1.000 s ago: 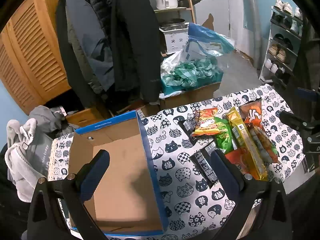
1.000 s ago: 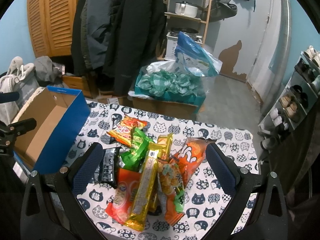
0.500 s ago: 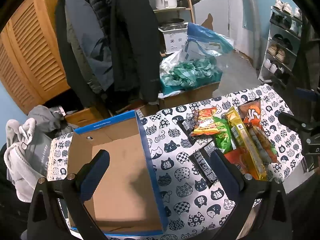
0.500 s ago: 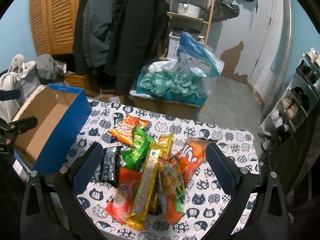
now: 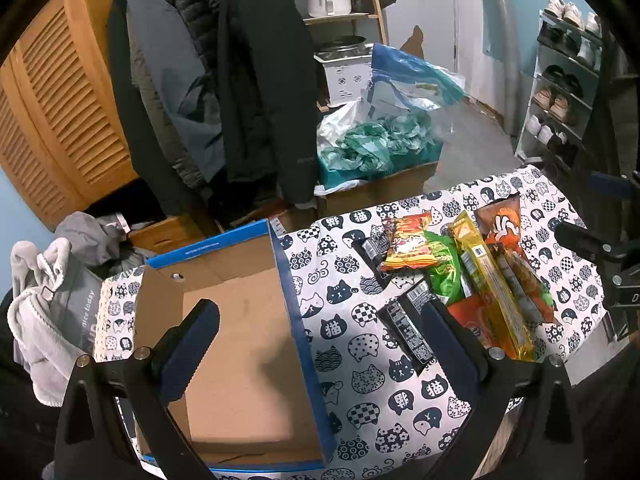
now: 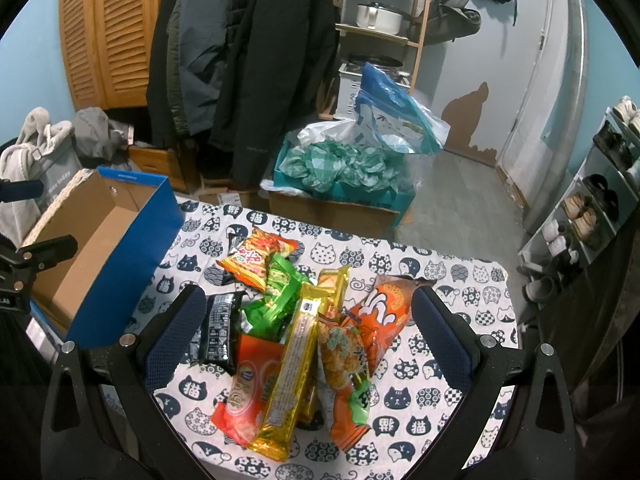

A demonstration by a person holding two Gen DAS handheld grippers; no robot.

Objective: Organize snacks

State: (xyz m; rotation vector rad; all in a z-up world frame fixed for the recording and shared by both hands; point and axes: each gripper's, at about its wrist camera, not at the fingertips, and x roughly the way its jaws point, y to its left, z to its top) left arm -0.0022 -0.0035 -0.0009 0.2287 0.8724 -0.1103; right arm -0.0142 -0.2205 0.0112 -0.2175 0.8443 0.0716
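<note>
Hovering with fingers spread wide and holding nothing, the left gripper (image 5: 316, 330) is hanging above the blue-sided brown cardboard box (image 5: 244, 328) on the cat-patterned cloth worktop (image 5: 360, 364). The right gripper (image 6: 308, 334), equally wide and empty, is hanging over the pile of bright foil snack packets (image 6: 304, 320), which is lying just beside the box.

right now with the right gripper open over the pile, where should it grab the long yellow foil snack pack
Grip the long yellow foil snack pack across its narrow width near the middle, coming straight down from above with the right gripper. It lies flat on top of the pile, lengthwise away from the camera, so the open jaws already straddle it. Its long edges look clear enough, though the neighbouring packs sit close.
</note>
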